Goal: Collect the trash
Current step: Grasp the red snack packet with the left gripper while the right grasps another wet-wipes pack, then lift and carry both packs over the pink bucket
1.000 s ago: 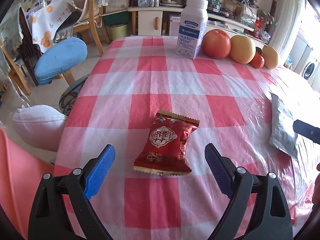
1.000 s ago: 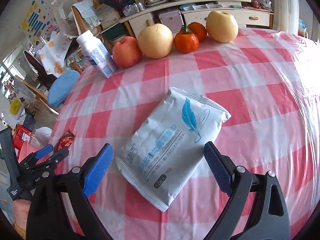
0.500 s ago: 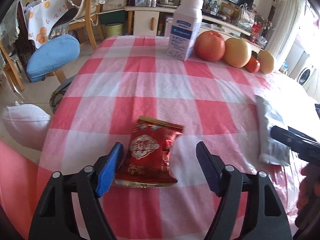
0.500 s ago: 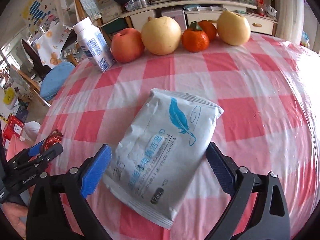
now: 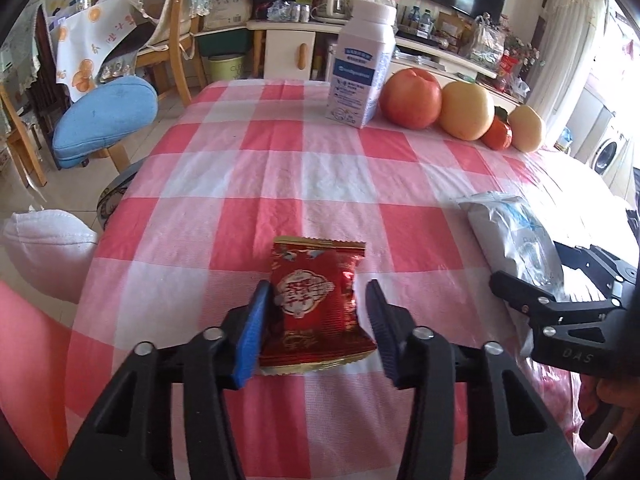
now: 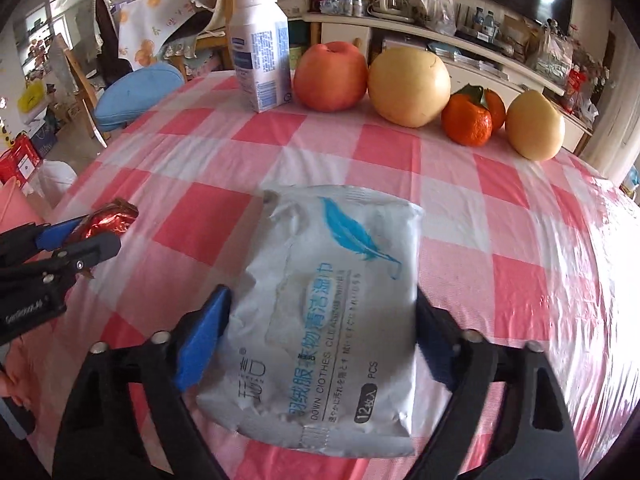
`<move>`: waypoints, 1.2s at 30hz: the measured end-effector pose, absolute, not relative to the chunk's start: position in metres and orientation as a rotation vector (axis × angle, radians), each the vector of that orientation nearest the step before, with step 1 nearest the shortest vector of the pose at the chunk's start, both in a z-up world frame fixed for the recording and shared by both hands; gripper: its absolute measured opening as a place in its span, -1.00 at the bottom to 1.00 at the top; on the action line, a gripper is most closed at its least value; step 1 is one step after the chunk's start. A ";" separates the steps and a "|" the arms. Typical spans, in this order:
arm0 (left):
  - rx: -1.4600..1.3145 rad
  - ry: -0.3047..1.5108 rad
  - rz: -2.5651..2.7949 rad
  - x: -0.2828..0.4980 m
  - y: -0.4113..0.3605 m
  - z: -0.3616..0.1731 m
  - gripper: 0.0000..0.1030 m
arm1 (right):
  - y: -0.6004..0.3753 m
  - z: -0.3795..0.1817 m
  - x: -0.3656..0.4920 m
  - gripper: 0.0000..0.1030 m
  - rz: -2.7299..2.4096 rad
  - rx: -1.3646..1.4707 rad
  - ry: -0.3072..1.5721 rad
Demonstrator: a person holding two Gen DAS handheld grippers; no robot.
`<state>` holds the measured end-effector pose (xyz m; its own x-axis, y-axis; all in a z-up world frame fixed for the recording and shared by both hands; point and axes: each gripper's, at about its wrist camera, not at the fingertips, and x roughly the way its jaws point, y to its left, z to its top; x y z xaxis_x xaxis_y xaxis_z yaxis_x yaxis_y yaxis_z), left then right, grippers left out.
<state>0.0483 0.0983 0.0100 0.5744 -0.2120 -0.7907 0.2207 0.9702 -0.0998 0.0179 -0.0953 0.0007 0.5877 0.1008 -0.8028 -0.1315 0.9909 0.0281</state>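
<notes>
Pinching red wrapper (image 5: 316,304), wipes pack (image 6: 332,300)

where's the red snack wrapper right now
In the left wrist view the red snack wrapper sits between the left gripper fingers on the checked tablecloth, left of the white wipes pack.

Both the left gripper (image 5: 316,328) and the right gripper (image 6: 320,336) had black frames, silver screws and blue finger pads (image 5: 252,336).

Bright daylight glares from the right; fisheye bends and darkens edges.
</notes>
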 end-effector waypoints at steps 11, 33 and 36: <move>-0.019 0.925 -0.254 0.043 0.106 0.011 -0.19 | -0.095 0.005 0.007 0.46 0.187 -0.005 0.902; -0.070 0.718 -0.084 0.016 0.181 0.069 -0.20 | -0.037 0.050 -0.026 0.45 0.308 0.038 0.812; -0.070 0.695 -0.050 0.012 0.193 0.076 -0.20 | -0.023 0.059 -0.027 0.44 0.328 0.042 0.798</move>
<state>0.0121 0.1928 0.0755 0.7669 -0.0694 -0.6380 0.0225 0.9964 -0.0812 -0.0275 -0.0227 0.0592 0.6503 0.3043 -0.6961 -0.2729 0.9487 0.1598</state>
